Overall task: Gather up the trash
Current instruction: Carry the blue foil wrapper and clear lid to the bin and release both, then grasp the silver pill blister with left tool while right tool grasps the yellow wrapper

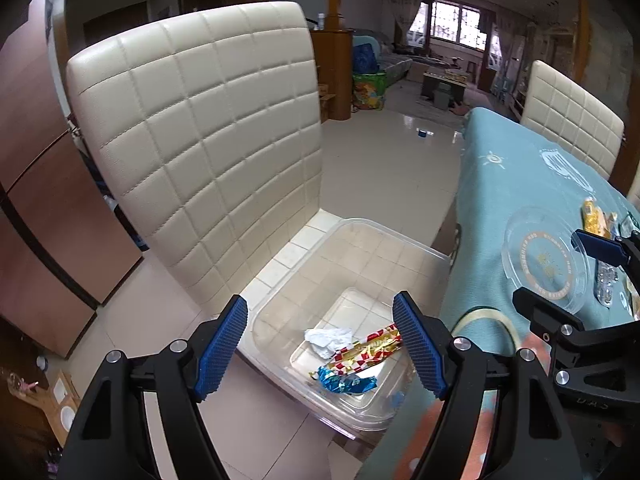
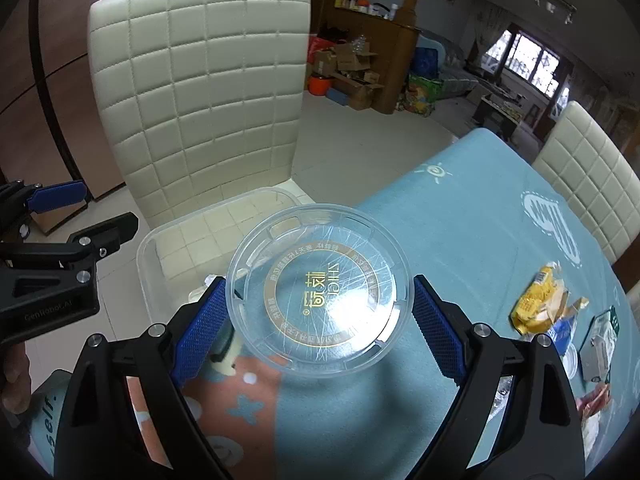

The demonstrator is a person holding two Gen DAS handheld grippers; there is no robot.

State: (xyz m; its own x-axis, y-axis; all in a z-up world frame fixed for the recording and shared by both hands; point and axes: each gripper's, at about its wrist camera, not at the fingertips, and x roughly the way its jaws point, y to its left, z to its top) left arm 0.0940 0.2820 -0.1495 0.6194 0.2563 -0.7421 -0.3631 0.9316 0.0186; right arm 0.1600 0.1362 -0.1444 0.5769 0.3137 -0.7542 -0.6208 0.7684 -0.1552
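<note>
Trash already sits in the clear bin [image 1: 360, 264] on the chair [image 1: 200, 128]: a crumpled tissue [image 1: 329, 340], a red-and-gold wrapper [image 1: 368, 350] and a blue foil wrapper [image 1: 346, 384]. Left hand-held gripper [image 1: 320, 348] hangs above it, jaws apart and empty. Right hand-held gripper [image 2: 316, 320] is spread wide around the clear round lid [image 2: 320, 292] over the table [image 2: 460, 200], pads at its rim; more wrappers [image 2: 540, 304] lie beside.

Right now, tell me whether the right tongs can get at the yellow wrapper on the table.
Probably yes. The right tongs hold the clear round lid, yet the yellow wrapper lies uncovered on the blue tablecloth just beside them, nothing between.
</note>
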